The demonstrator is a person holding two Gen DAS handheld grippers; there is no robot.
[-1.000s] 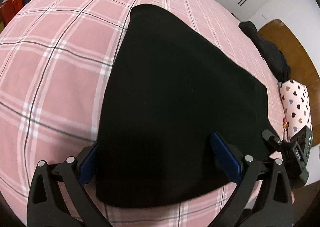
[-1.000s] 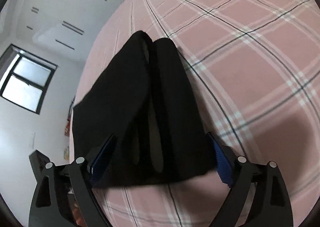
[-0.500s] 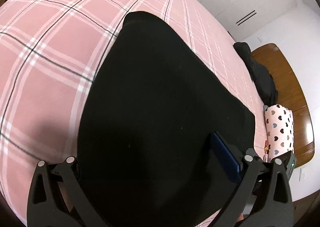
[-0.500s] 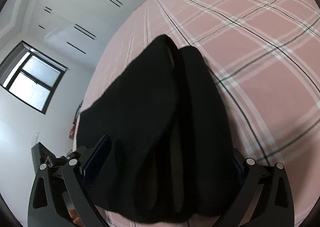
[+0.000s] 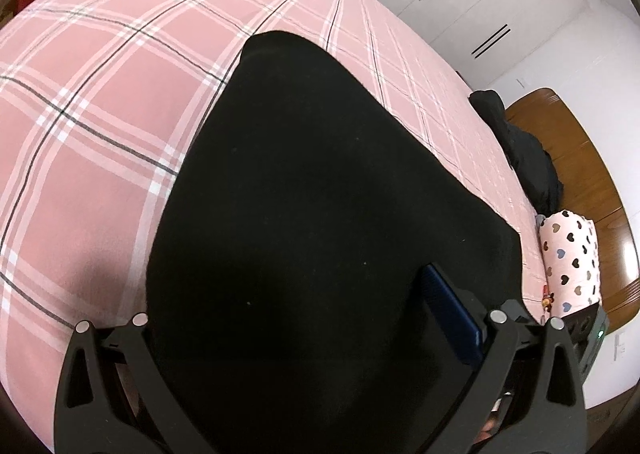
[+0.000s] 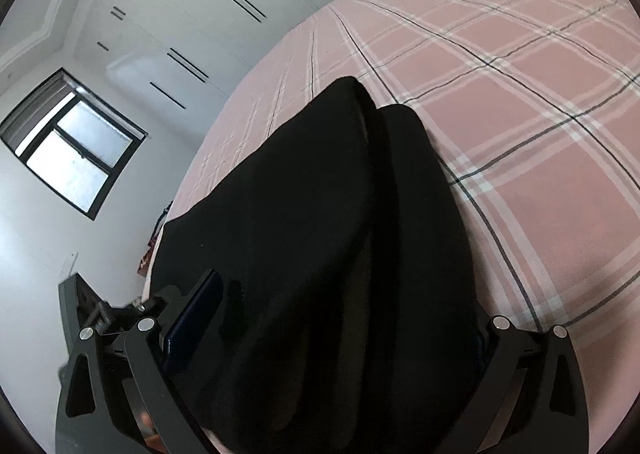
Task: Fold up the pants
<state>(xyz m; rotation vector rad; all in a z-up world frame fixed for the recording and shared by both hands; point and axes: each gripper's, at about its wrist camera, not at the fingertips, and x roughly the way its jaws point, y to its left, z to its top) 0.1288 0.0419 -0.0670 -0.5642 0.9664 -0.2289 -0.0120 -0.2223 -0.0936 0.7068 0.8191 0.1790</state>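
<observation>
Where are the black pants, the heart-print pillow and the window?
pants (image 5: 320, 194), left wrist view, middle of the folded cloth.
pillow (image 5: 572, 254), left wrist view, middle of its heart-print side.
window (image 6: 76, 142), right wrist view, on the glass pane.

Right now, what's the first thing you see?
A big black pair of pants fills the middle, lying on the pink plaid bedspread between each gripper's open fingers. At the bed's far right edge sits a pillow with little hearts, next to another dark clothes pile.
</observation>
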